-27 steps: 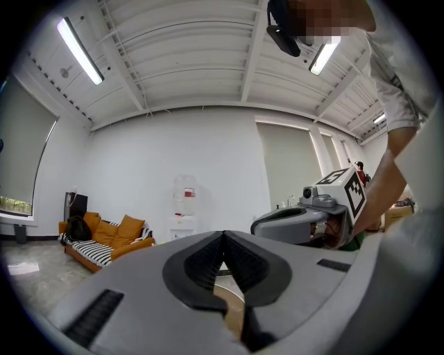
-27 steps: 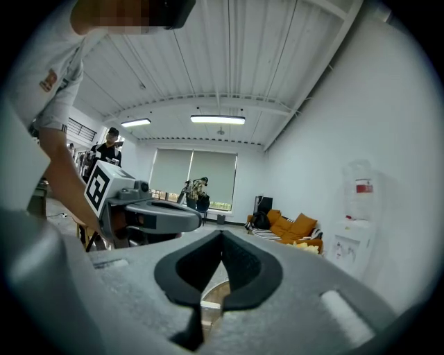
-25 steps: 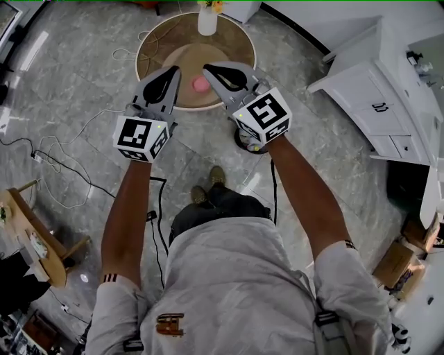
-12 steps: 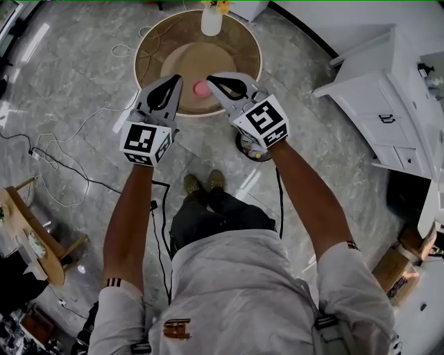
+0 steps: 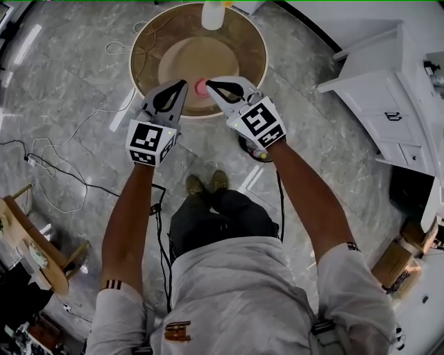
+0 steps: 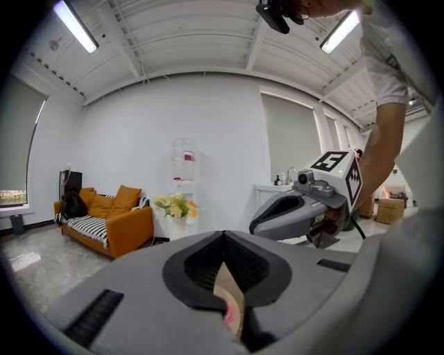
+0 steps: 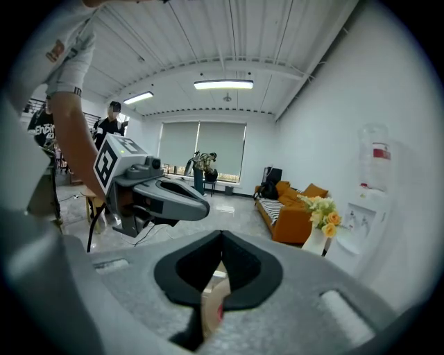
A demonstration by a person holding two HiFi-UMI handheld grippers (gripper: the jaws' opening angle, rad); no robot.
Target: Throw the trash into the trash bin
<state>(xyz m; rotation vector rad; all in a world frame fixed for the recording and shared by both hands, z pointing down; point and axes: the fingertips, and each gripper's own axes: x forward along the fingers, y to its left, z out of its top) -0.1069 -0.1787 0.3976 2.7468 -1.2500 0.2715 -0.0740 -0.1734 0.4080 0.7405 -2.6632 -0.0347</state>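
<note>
on your shirt, at six o'clock, the orange-brown logo [image 5: 177, 331] is too small to read. the left gripper [image 5: 182, 84] at eleven o'clock and the right gripper [image 5: 210, 84] at one o'clock each carry a cube with black-and-white square markers, patterns only, no words. both grippers have their jaws pressed together at the tips and pinch nothing. the pink trash [image 5: 201, 87] lies on the round table [image 5: 243, 41] at twelve o'clock, just between the two tips, and shows through the gap under each pair of jaws. a dark round container [image 5: 257, 154] on the floor sits partly hidden under the right cube; you cannot tell whether it is the bin. farther at twelve stands a white vase [image 5: 212, 14]. the water dispenser [image 6: 182, 161] has a red label, unreadable.
</note>
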